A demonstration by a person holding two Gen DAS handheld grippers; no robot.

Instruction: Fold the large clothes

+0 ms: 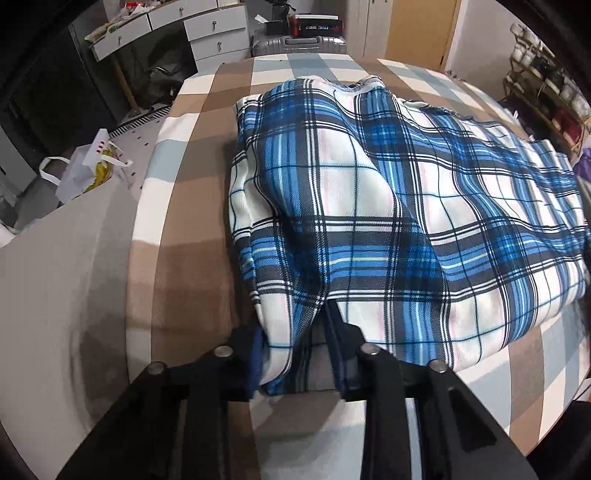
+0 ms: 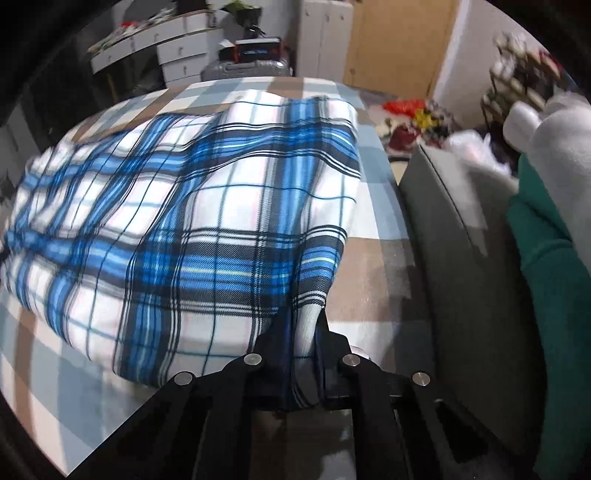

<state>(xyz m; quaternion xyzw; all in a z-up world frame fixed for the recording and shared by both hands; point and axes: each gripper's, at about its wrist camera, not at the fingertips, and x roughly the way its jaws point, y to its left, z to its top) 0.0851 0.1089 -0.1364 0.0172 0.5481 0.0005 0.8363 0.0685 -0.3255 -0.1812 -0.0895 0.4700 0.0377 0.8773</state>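
A blue, white and black plaid garment lies folded in a thick bundle on a bed with a brown, grey and white checked cover. My left gripper holds the garment's near left corner, with a fold of cloth bunched between its fingers. In the right wrist view the same garment spreads to the left, and my right gripper is shut tight on its near right corner, a thin strip of cloth squeezed between the pads. Both grippers point steeply down at the near edge.
The bed's left edge drops to a floor with a white bag. White drawers and a silver suitcase stand beyond the far end. A grey upholstered block with green cloth and white cloth borders the right side.
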